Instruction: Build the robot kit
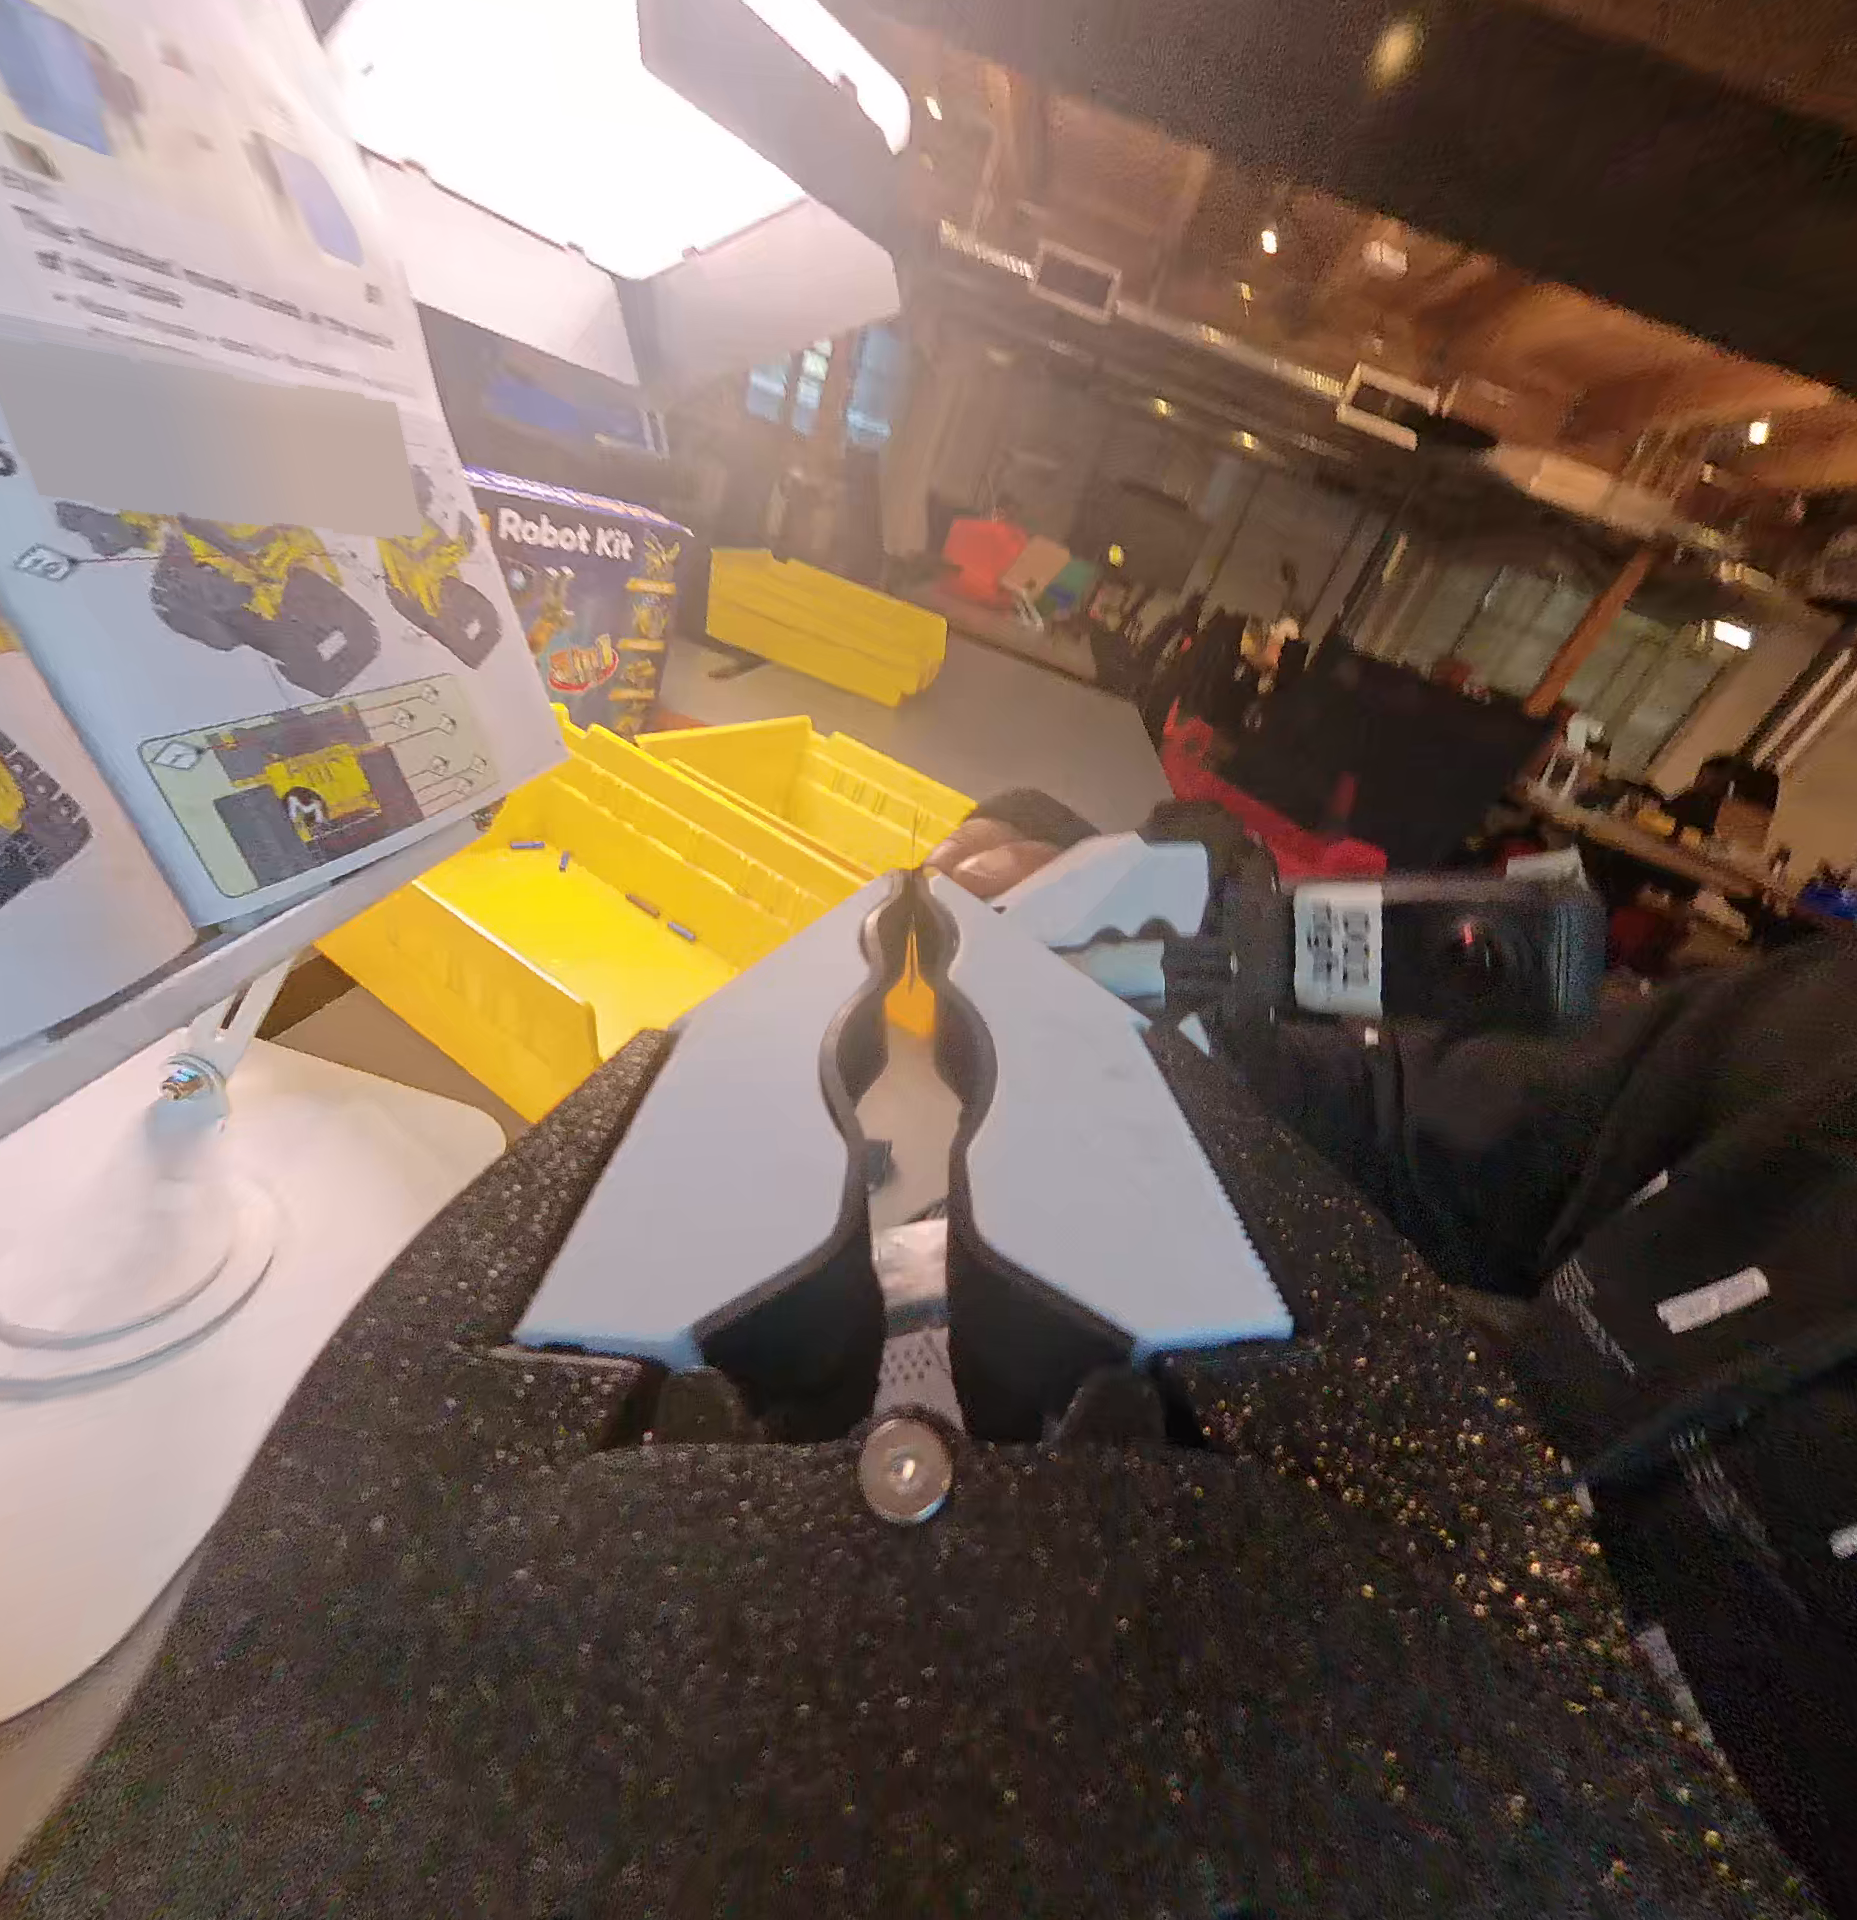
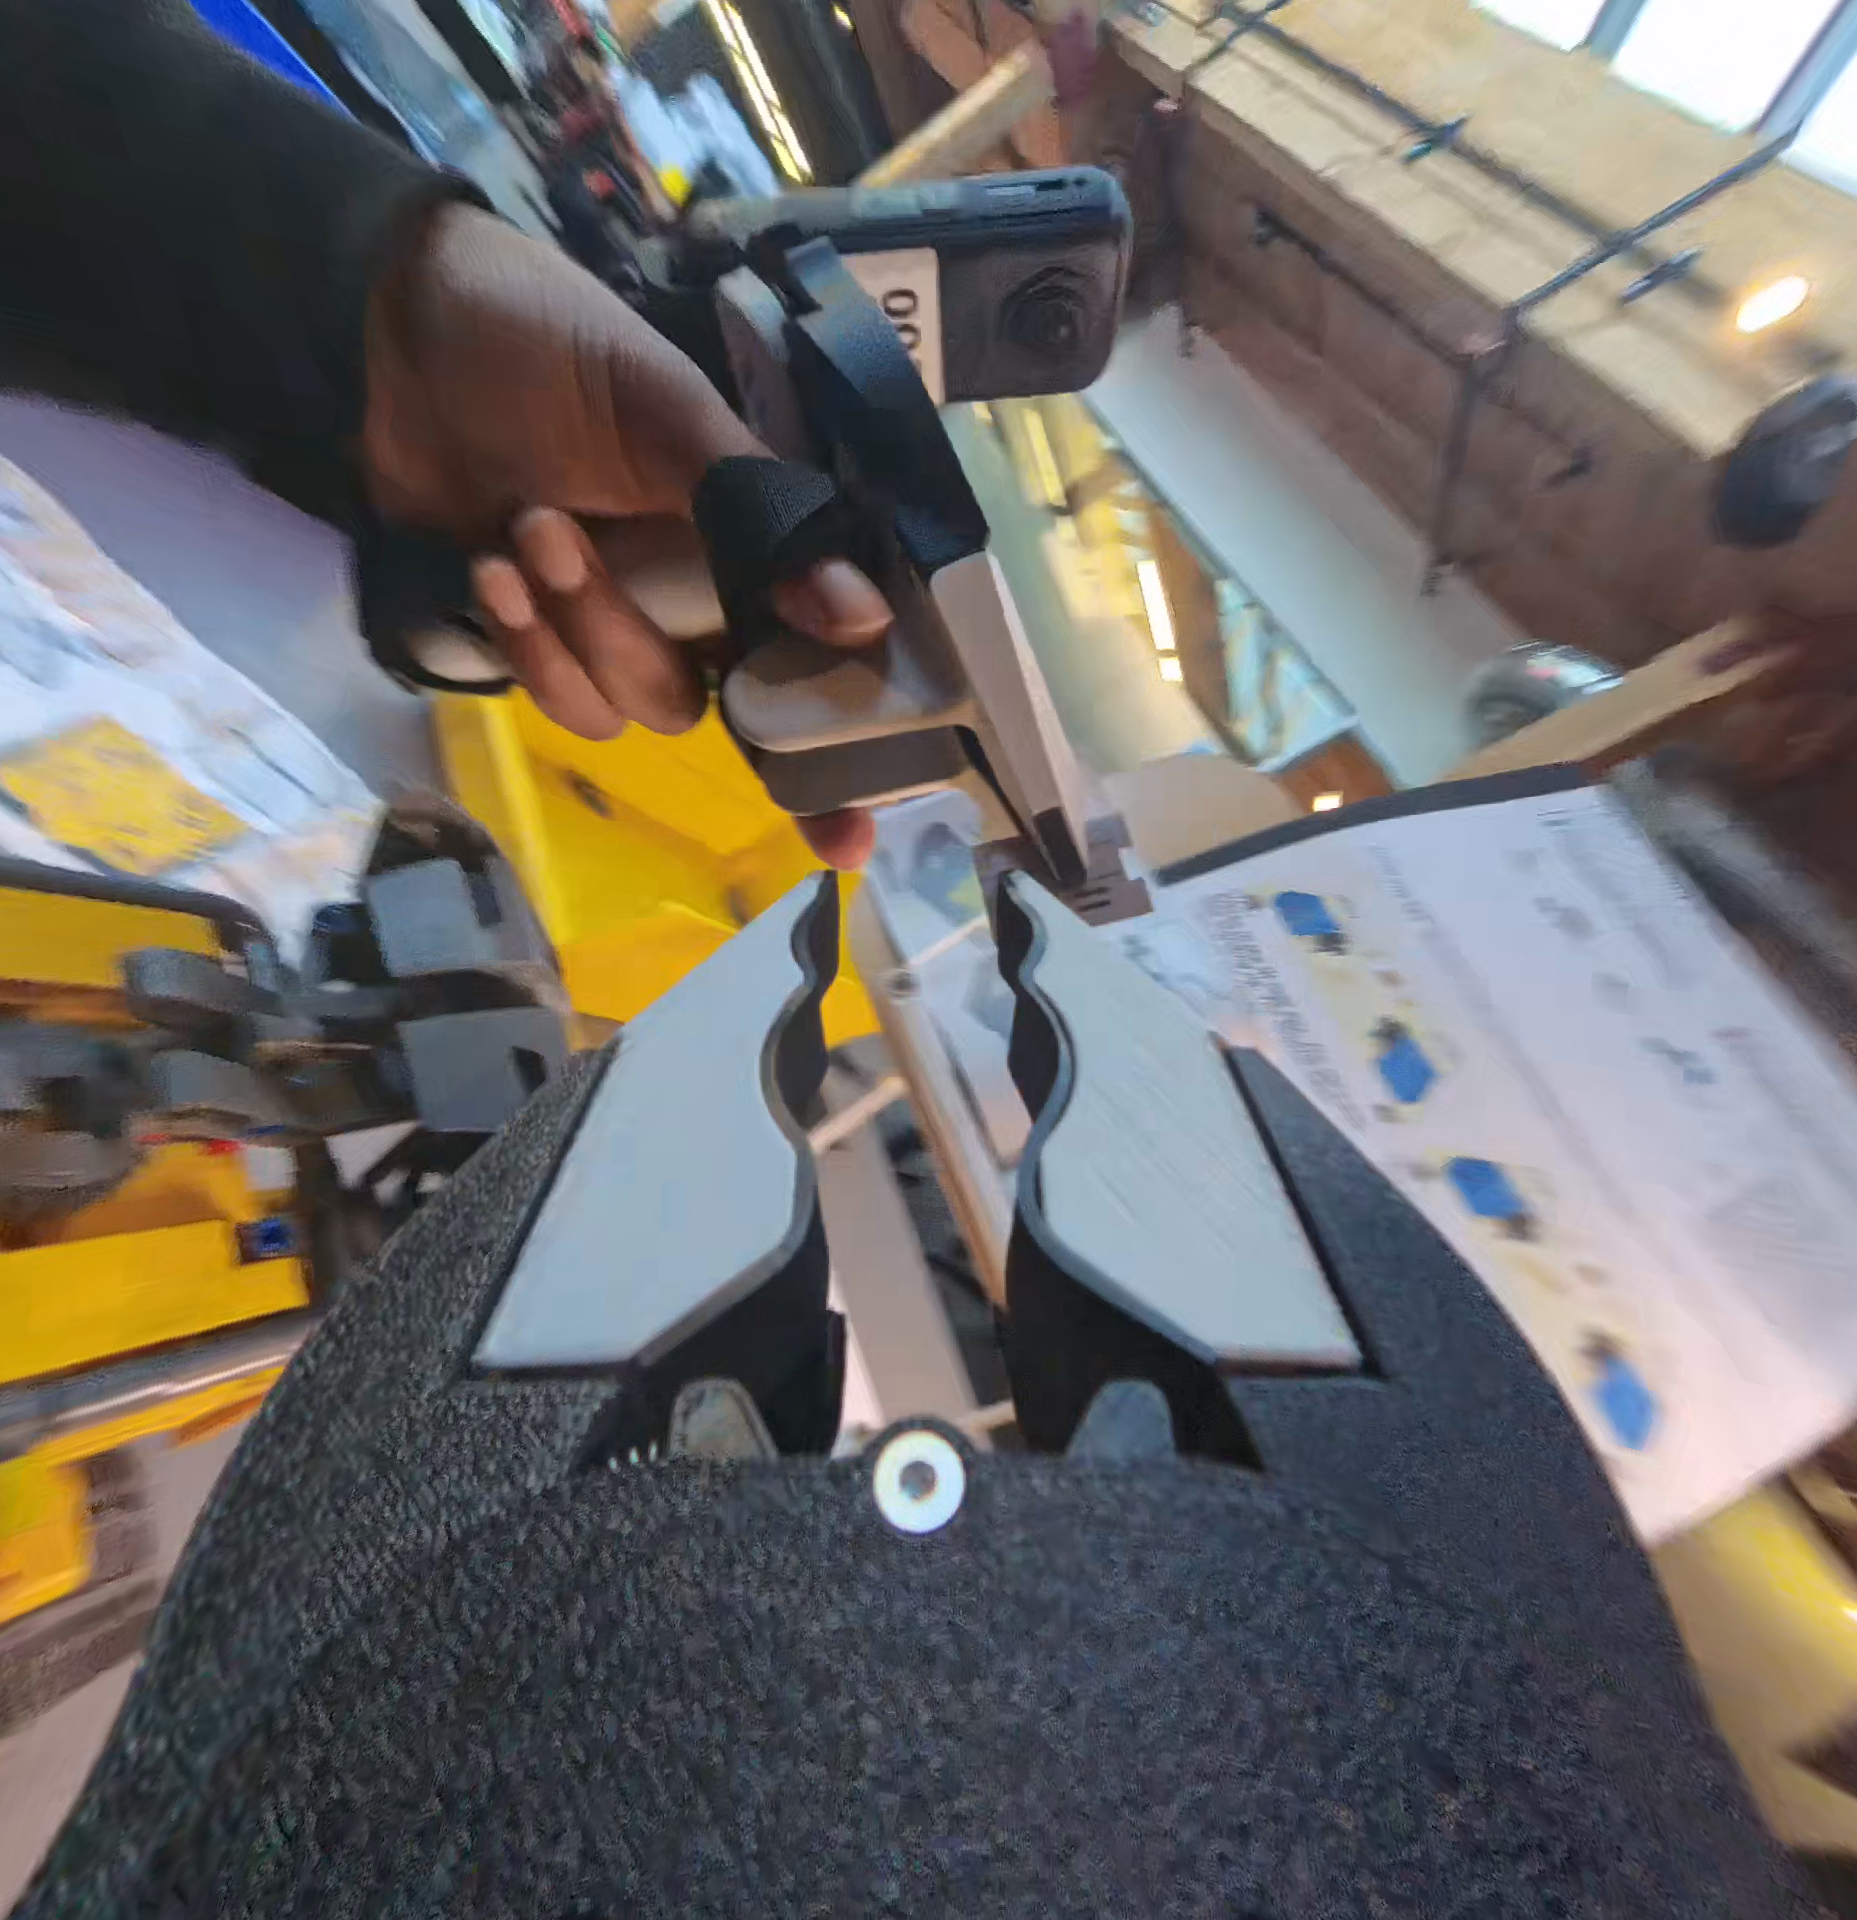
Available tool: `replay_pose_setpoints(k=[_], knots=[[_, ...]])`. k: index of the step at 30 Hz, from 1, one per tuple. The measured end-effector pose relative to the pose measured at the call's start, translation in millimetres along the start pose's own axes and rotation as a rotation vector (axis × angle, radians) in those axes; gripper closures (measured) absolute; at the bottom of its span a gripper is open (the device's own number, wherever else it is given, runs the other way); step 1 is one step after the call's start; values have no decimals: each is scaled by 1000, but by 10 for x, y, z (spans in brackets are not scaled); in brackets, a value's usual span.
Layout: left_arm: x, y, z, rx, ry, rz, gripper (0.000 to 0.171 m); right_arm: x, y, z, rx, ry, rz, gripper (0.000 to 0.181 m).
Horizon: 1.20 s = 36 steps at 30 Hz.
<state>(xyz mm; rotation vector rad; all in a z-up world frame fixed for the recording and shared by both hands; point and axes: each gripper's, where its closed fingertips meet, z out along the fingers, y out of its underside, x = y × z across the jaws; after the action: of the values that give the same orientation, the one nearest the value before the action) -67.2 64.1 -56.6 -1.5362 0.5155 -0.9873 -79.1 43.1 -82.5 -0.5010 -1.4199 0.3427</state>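
Two printed instruction sheets at nine to ten o'clock in the left wrist view, propped on a white stand, bearing drawings of a yellow and black model plus blocks of text. Just right of those, at eleven o'clock, a purple kit box with bold white lettering and a round badge. Below it, open yellow bins on the grey table, several small blue pins loose on the floor of the nearest. At centre, left gripper clenched, tips pinched on a small flat part, seen edge-on as a thin dark sliver. At three o'clock, right gripper just beside those tips, a white coded tag on its camera mount. In the right wrist view, from nine o'clock: a blurred yellow and grey model. At ten to eleven o'clock, a hand wrapped around the left gripper, a numbered tag under its camera, clamped on the small flat part, here a brownish notched block at twelve o'clock. At centre, right gripper released, holding nothing, its right fingertip just beside the block; touching or not, impossible to say. At three o'clock, a printed sheet with blue pictures, text blurred.
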Motion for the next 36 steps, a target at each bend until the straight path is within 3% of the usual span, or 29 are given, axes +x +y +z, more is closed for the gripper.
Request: replay_pose_setpoints(k=[4, 6, 18, 27, 28, 32, 34, 36], knots=[[256, 260, -87, -244, 89, 164, 171, -77, -130, -168, 41, -361, 568, 151], [305, 367, -111, -323, 94, 210, 171, -69, -143, -245, 62, -446, 704, 151], [301, 571, -96, -420, 112, 181, 171, -156, -41, -274, 61, -529, 808, 176], [297, 542, -75, -394, 112, 178, 171, -157, -32, -286, 60, -549, 844, 181], [301, 498, -75, -370, 113, 178, 168, -127, -44, -287, 75, -544, 865, 181], [205, 278, -208, -253, 38, 149, 120, 142, -25, -327, 146, -454, 965, 181], [46, 371, -360, -255, -42, 69, 105, 301, 17, -406, 185, -399, 1041, 181], [-76, 644, -501, -271, -73, -118, 91, 327, 126, -508, 199, -365, 1128, 181]])
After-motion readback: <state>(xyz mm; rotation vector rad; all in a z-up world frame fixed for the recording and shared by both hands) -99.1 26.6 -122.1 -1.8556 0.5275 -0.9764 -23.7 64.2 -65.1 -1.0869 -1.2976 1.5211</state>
